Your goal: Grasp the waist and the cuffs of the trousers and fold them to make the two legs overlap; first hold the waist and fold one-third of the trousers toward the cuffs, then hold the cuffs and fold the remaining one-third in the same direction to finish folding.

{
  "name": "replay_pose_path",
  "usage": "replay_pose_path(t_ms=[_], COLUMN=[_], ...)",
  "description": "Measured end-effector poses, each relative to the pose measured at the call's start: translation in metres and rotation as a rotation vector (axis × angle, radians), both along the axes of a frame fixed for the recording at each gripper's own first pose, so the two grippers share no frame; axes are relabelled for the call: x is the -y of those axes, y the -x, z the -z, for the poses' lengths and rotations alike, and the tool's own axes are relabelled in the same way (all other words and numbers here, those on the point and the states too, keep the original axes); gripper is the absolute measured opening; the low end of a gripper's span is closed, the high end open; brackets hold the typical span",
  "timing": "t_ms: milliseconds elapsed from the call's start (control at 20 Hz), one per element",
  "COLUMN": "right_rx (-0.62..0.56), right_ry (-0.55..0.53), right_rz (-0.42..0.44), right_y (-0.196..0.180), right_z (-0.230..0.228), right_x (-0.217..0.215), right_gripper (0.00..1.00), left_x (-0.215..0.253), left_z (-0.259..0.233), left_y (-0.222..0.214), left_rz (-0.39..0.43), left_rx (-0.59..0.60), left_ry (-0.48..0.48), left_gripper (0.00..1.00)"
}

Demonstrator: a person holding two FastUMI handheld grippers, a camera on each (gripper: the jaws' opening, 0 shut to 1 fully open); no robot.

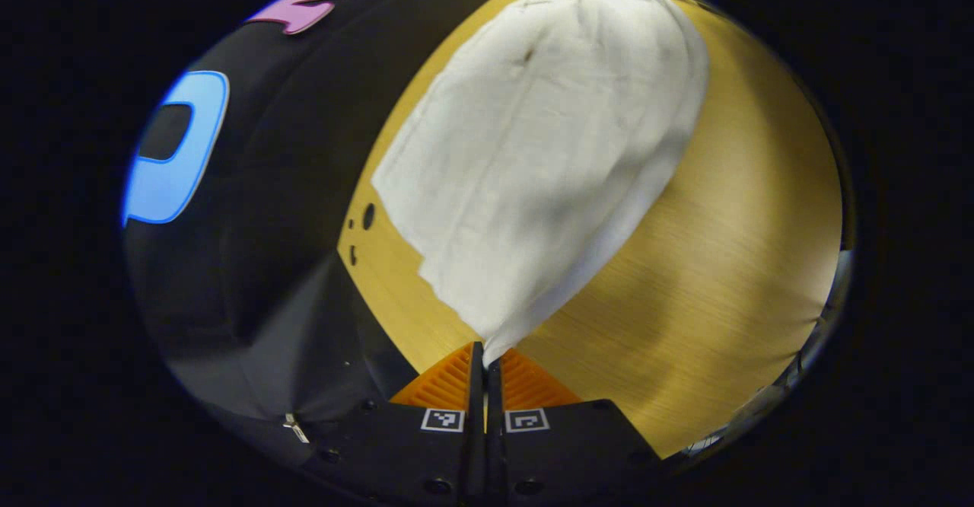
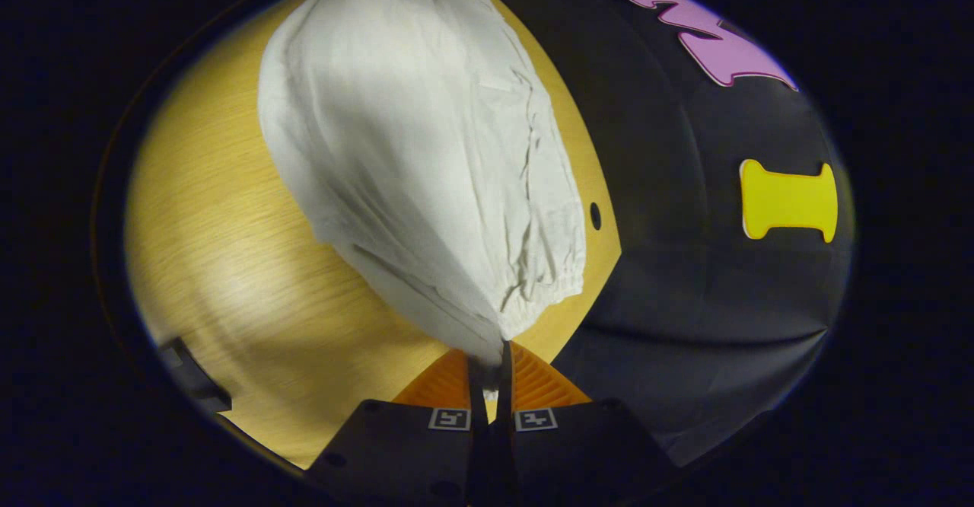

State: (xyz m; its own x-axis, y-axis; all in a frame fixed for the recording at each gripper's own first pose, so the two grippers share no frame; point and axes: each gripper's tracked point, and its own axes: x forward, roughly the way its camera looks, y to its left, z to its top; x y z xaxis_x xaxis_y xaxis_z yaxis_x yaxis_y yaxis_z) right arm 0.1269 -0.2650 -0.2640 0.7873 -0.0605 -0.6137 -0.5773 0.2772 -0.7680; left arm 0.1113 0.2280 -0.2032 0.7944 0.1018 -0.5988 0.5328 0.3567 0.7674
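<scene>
White trousers (image 1: 540,149) lie stretched across the wooden table (image 1: 723,263) in the left gripper view, running away from me. My left gripper (image 1: 485,358) is shut on the plain cuff corner nearest to it. In the right gripper view the same trousers (image 2: 426,149) spread away over the table (image 2: 228,248), with the gathered elastic waist (image 2: 544,294) nearest. My right gripper (image 2: 494,355) is shut on the near corner of that waist. Both pinched corners look lifted slightly off the table.
The table's edge (image 1: 365,279) with small dark holes (image 1: 368,216) meets the black cloth wall on the left of the left gripper view. In the right gripper view the edge and a hole (image 2: 595,215) lie to the right. A dark object (image 2: 194,381) sits at the lower left.
</scene>
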Motion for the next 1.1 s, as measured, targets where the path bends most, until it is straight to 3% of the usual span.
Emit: replay_pose_path(t_ms=[150,400,700,800,1000,1100], right_rx=[0.071,0.13,0.254,0.288,0.342,0.336], right_ry=[-0.087,-0.193,-0.35,-0.398,-0.496,-0.527], right_rz=[0.059,0.126,0.269,0.294,0.386,0.43], right_y=[-0.024,-0.074,-0.143,-0.168,-0.219,-0.23], right_z=[-0.023,-0.051,-0.084,-0.092,-0.1,-0.086], right_x=[-0.007,-0.014,-0.02,-0.025,-0.026,-0.027], right_gripper=[0.06,0.06,0.06,0.06,0.06,0.06], left_x=[0.002,0.018,0.025,0.029,0.03,0.027], left_z=[-0.035,-0.074,-0.123,-0.139,-0.129,-0.116], left_y=[-0.045,-0.091,-0.162,-0.189,-0.24,-0.255], left_rz=[0.002,0.046,0.019,0.056,0.051,-0.023], left_rx=[0.092,0.146,0.248,0.313,0.332,0.336], left_ry=[0.016,0.004,0.057,0.005,-0.003,0.076], left_gripper=[0.05,0.06,0.05,0.05,0.05,0.05])
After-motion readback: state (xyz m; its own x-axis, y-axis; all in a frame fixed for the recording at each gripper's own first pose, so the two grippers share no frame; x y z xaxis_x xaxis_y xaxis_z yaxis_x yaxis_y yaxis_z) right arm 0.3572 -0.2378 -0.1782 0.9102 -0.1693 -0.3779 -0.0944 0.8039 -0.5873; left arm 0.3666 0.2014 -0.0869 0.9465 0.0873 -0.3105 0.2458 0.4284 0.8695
